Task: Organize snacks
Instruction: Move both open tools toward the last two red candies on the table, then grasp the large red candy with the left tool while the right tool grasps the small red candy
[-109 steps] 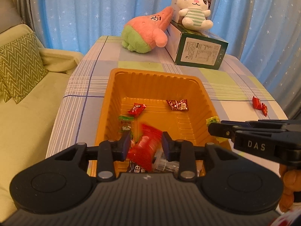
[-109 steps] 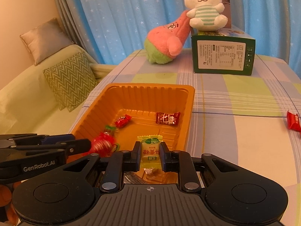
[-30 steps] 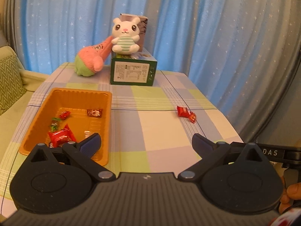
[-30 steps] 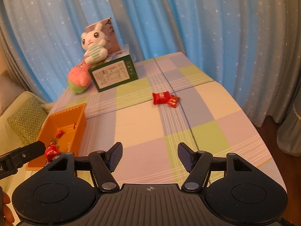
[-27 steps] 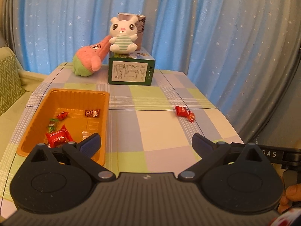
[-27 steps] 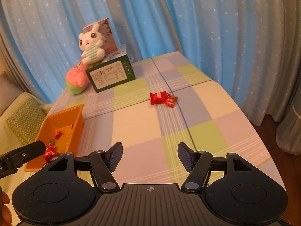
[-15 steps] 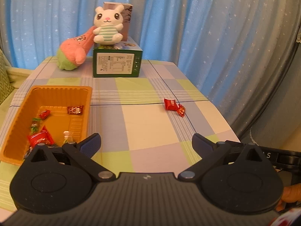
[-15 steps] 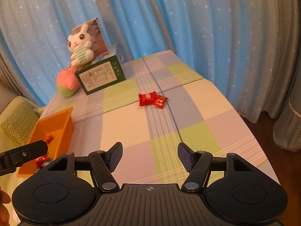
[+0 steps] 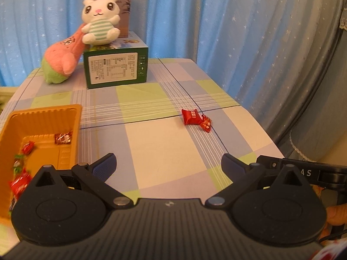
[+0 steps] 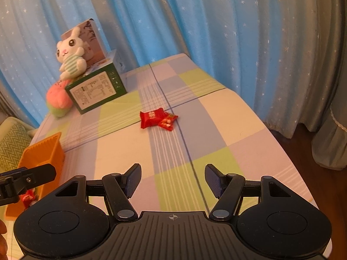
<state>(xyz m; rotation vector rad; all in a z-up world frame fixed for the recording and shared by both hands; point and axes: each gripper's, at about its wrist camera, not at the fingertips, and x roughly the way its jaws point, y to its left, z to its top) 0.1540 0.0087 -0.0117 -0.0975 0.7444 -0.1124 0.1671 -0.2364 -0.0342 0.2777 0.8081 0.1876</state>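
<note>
We noted the left gripper [image 9: 168, 162] and right gripper [image 10: 172, 178] both spread and empty at lower frame, two red snacks [image 10: 158, 119] left loose mid-frame on the table [image 10: 227, 130], several wrapped ones already in the orange tray [image 9: 45, 117] at left, so sorting looked nearly finished.

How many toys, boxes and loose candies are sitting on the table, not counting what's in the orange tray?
Stuffed toys: 2 (white bunny, pink plush)
Boxes: 2 (green box, grey box)
Loose candies: 2 (red packet, small red candy)
Total: 6
</note>
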